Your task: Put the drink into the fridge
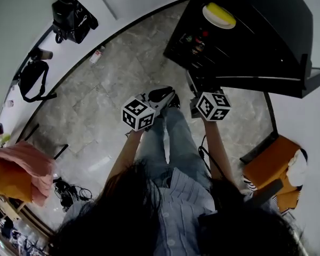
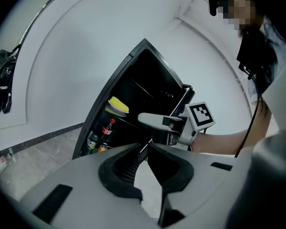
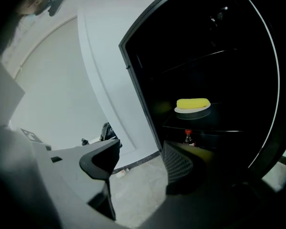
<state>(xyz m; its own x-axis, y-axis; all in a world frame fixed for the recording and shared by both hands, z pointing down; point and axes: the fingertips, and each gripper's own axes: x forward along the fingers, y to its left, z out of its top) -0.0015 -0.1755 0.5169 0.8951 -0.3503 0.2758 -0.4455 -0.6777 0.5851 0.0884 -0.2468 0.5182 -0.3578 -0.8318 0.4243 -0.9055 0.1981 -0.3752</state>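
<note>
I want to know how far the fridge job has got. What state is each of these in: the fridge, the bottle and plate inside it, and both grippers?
Fridge: open, shelves exposed.
Red-capped bottle: upright, capped, on a shelf inside.
Plate: on the shelf above the bottle, holding a yellow item.
Left gripper: jaws together, nothing held.
Right gripper: jaws apart, nothing held.
</note>
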